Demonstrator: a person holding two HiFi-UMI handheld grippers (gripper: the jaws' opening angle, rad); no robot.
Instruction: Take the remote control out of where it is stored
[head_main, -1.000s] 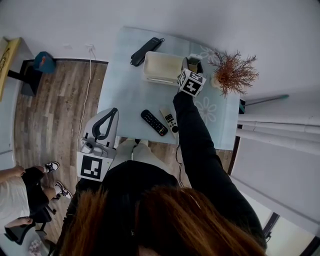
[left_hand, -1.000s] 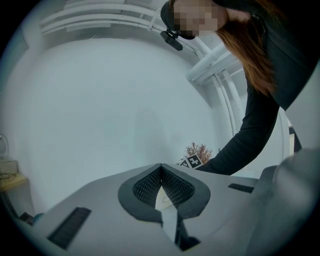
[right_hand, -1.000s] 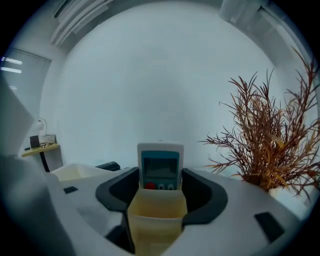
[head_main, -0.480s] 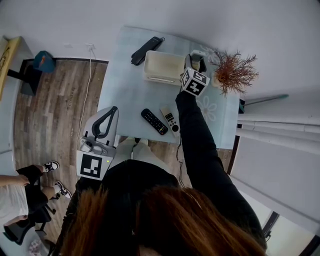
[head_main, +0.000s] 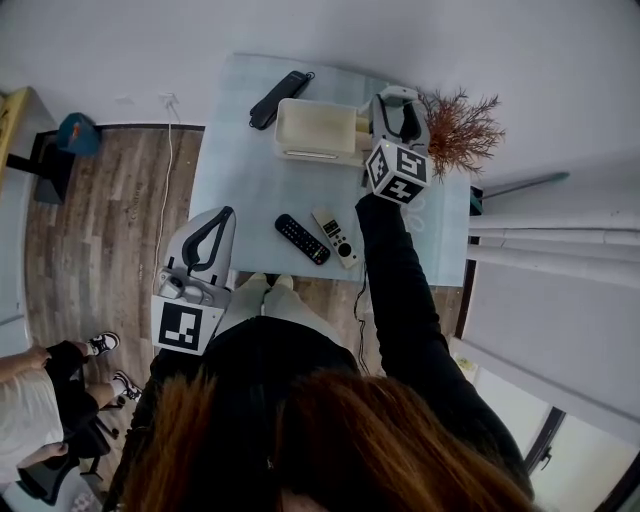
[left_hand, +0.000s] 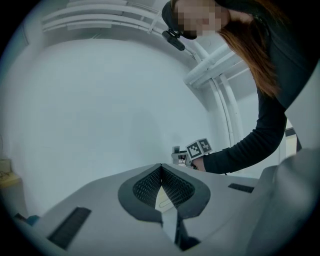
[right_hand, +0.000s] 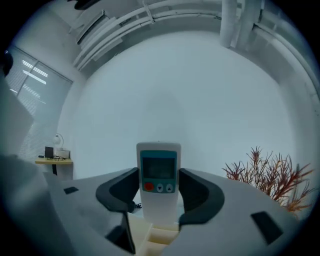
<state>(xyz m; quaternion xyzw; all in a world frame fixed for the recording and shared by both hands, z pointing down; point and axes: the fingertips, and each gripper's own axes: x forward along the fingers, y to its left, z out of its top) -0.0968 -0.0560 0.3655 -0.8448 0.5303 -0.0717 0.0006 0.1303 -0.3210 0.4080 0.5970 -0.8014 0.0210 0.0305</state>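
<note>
The pale blue table (head_main: 240, 170) lies under the right gripper (right_hand: 159, 192). On it, the cream storage box (head_main: 315, 132) sits directly beneath that gripper's jaws, with its dividers showing just below their tips. The left gripper (left_hand: 161, 170) hangs off the table's near edge, its jaws pressed together on nothing. The right jaws clamp the remote control (right_hand: 158, 165) by its two long edges, so it stands upright between the pads. Its lower end is at the box's compartment, and I cannot tell whether it is fully clear. It looks light and rigid, and its smooth plastic could slip, so this mid-body side hold suits it. It is a white slab with a teal-framed grey screen above the pads. A red button and two pale ones sit level with the pads.
</note>
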